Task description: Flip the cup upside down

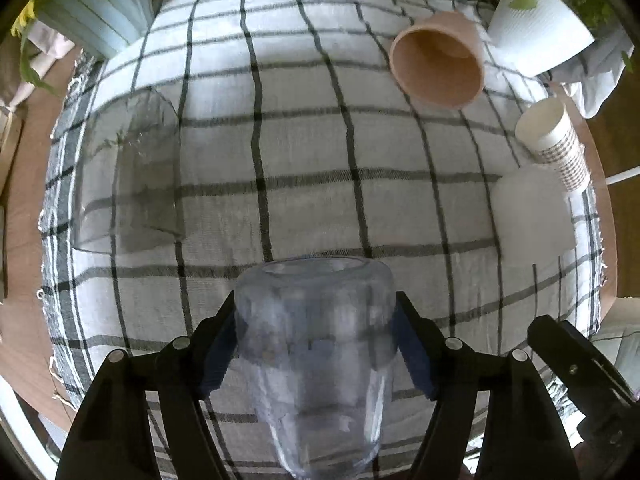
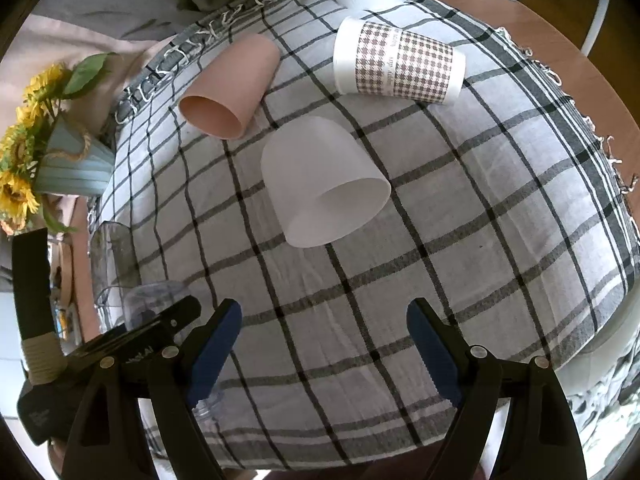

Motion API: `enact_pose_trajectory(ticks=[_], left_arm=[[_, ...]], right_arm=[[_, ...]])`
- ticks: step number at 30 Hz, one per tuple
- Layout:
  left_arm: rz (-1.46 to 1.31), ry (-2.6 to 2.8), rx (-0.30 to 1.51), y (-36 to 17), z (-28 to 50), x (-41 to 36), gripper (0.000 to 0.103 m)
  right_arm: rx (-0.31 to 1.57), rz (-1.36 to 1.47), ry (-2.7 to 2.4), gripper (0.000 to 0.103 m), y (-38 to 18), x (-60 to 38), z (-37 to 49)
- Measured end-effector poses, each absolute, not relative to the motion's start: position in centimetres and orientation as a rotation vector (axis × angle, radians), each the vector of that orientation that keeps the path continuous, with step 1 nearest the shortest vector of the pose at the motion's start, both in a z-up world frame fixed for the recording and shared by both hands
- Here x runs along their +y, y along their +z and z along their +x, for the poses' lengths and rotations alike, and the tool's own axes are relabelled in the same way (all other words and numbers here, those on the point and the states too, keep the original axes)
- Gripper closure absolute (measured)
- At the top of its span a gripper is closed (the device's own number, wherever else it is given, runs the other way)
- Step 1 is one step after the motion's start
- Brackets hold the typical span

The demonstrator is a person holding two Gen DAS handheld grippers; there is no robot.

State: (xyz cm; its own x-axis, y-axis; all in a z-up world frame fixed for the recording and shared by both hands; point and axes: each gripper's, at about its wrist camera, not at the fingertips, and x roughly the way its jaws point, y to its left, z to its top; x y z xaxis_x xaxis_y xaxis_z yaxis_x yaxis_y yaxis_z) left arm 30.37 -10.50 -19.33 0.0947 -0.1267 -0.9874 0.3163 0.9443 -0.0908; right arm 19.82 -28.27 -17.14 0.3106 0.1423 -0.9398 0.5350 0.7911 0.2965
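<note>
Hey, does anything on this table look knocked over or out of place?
Yes. The pink cup, frosted cup and checked paper cup all lie on their sides on the cloth. Nothing looks spilled or broken.

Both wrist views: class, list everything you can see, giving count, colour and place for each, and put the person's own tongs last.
Clear cup: one, bluish transparent, gripped in left tongs.
Dark clear cup: one, smoky, on the cloth's left edge.
Pink cup: one, lying on its side, far left.
Frosted cup: one, white, lying mid-cloth.
Paper cup: one, white with houndstooth band, lying far right.
Tablecloth: one, white-and-black check, covering table.
White pot: one, far edge.
Sunflower vase: one, pale blue, left.
Left tongs: black, blue pads, shut on cup.
Right tongs: open, empty.
</note>
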Motion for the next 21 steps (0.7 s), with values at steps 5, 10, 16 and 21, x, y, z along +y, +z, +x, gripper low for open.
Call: enact_pose_trajectory(ticks=[5, 10, 16, 21], left_arm=[[0.162, -0.349, 1.361, -16.9, 31.1, -11.3, 0.031], [0.156, -0.355, 1.285, -15.0, 32.4, -12.2, 0.031], [0.154, -0.362, 1.19, -13.4, 34.3, -13.1, 0.032], [0.167, -0.387, 1.141, -13.4, 33.9, -13.8, 0.032]], right_arm=[[1.215, 0.656, -0.285, 0.018, -16.1, -28.7, 19.9], [1.157, 0.651, -0.29, 0.018, -14.6, -29.2, 20.6], [1.097, 0.653, -0.319, 0.018, -13.0, -30.1, 20.7], [1.087, 0.641, -0.333, 0.018, -12.8, -30.1, 20.7]])
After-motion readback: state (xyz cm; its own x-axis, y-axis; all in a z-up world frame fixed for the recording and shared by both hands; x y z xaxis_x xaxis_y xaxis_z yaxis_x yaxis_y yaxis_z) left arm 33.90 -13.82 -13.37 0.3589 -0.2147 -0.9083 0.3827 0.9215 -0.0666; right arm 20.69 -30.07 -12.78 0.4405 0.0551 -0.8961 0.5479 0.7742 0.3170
